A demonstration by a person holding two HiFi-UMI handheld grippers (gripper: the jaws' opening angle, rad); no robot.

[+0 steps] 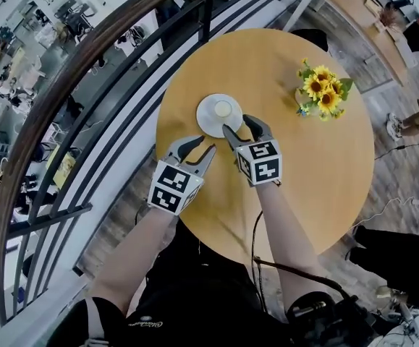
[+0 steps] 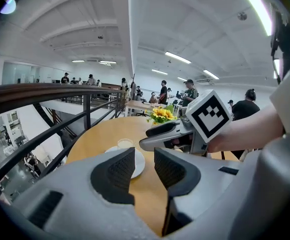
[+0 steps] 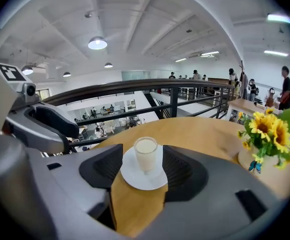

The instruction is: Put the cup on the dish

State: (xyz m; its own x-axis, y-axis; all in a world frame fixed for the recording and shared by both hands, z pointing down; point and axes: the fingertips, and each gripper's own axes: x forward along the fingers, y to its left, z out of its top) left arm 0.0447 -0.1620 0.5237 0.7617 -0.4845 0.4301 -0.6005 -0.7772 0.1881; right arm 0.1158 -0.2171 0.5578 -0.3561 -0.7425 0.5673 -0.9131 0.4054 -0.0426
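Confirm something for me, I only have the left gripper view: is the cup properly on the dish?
Observer: Yes. The right gripper view shows the cup upright in the middle of the dish.
Operator: Is the right hand-held gripper holding it?
Observer: No, the right hand-held gripper has its jaws open, clear of the cup.
Operator: Anything crowding the dish?
Observer: No; the head view puts the sunflowers well off to its right.

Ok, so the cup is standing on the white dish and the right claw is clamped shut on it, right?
Not quite. The cup does stand on the white dish, but the right claw is open, its jaws apart and not touching the cup, as the right gripper view shows.
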